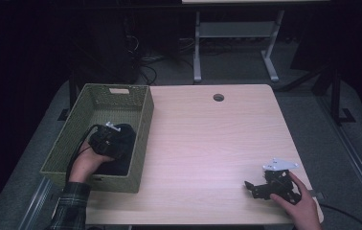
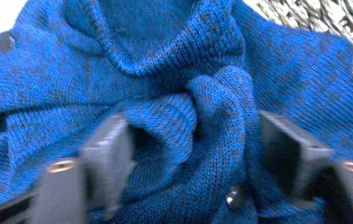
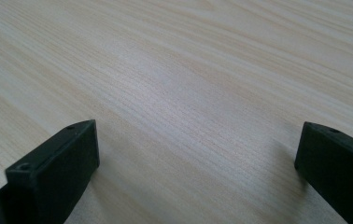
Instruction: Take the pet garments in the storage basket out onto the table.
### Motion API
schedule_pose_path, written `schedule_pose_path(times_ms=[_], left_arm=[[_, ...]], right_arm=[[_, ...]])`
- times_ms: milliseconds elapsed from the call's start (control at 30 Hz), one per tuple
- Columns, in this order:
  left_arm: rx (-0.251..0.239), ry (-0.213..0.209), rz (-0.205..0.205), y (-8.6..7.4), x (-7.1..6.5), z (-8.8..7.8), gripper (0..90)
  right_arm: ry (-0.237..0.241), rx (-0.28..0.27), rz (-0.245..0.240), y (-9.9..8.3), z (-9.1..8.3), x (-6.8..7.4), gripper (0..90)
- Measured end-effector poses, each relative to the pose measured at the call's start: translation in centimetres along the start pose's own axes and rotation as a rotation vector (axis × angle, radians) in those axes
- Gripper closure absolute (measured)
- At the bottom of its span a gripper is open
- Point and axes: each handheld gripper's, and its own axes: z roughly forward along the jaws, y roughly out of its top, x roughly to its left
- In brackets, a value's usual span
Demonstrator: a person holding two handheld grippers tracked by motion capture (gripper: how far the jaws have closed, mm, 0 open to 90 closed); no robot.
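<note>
A blue knitted garment lies bunched in the green woven basket; from above it looks dark. My left gripper reaches down into the basket onto it. In the left gripper view its jaws stand apart around a raised fold of the knit, with a dark gap beside the left jaw. My right gripper rests in a hand on the wooden table near the front right corner. Its jaws are wide open over bare wood with nothing between them.
The basket stands along the table's left edge, and its woven wall shows behind the garment. A round cable hole sits near the table's far edge. A desk frame and cables lie on the floor beyond.
</note>
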Motion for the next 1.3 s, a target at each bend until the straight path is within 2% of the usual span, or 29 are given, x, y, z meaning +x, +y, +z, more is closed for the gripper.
schedule_pose_path(times_ms=[33, 67, 133, 267, 400, 633, 733, 1167, 1300], left_arm=[[0.001, -0.017, -0.005, 0.0, 0.1, -0.1, 39.7], [0.001, -0.035, -0.001, 0.0, 0.1, -0.2, 49.9], [0.000, -0.040, -0.002, 0.1, 0.0, -0.4, 59.9], [-0.015, -0.059, -0.013, 0.1, 0.3, -0.8, 68.6], [-0.052, -0.064, -0.023, 0.0, 0.4, -1.4, 69.8], [-0.145, -0.085, -0.066, -0.1, 0.9, -3.0, 71.4], [-0.171, -0.084, -0.065, -0.2, 1.0, -3.6, 71.5], [-0.352, -0.091, -0.083, -0.2, 1.8, -7.6, 71.5], [-0.393, -0.096, -0.090, -0.3, 1.8, -8.6, 71.5]], right_arm=[[0.000, 0.000, 0.000, 0.0, 0.0, 0.0, 0.0], [0.000, 0.000, -0.001, 0.0, 0.0, 0.0, 0.0], [0.000, 0.000, -0.001, 0.0, 0.0, 0.0, 0.0], [0.000, -0.001, -0.003, 0.0, 0.0, 0.0, 0.0], [0.000, 0.000, 0.000, 0.0, 0.0, 0.0, 0.0], [0.000, -0.001, -0.002, 0.0, 0.0, 0.0, 0.0], [0.000, -0.001, -0.002, 0.0, 0.0, 0.0, 0.0], [0.000, -0.001, -0.002, 0.0, 0.0, 0.0, 0.0], [0.000, -0.001, -0.003, 0.0, 0.0, 0.0, 0.0]])
